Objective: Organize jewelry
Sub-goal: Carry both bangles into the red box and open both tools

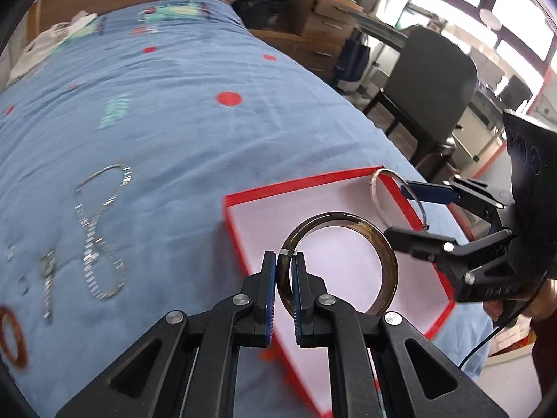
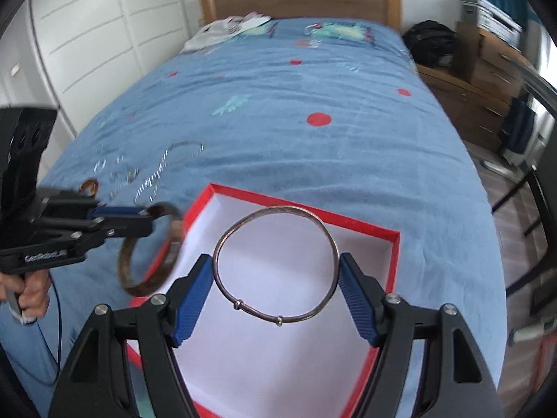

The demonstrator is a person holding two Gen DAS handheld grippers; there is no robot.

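Note:
A shallow red box (image 1: pixel 296 186) with a white inside lies on the blue bedspread; it also shows in the right wrist view (image 2: pixel 395 261). My left gripper (image 1: pixel 285 285) is shut on a wide brown bangle (image 1: pixel 386 254) and holds it over the box's left side; the bangle shows in the right wrist view (image 2: pixel 139 285) too. My right gripper (image 2: pixel 276 285) is shut on a thin silver bangle (image 2: pixel 275 209), gripped across its width above the box. In the left wrist view that gripper (image 1: pixel 414 212) and the silver bangle (image 1: pixel 377 188) are at the box's far corner.
A silver chain necklace (image 1: pixel 101 226), small silver pieces (image 1: pixel 47 278) and an orange-brown ring (image 1: pixel 12 338) lie on the bedspread (image 1: pixel 174 104) left of the box. A dark chair (image 1: pixel 431 87) and wooden drawers (image 2: pixel 487 66) stand right of the bed.

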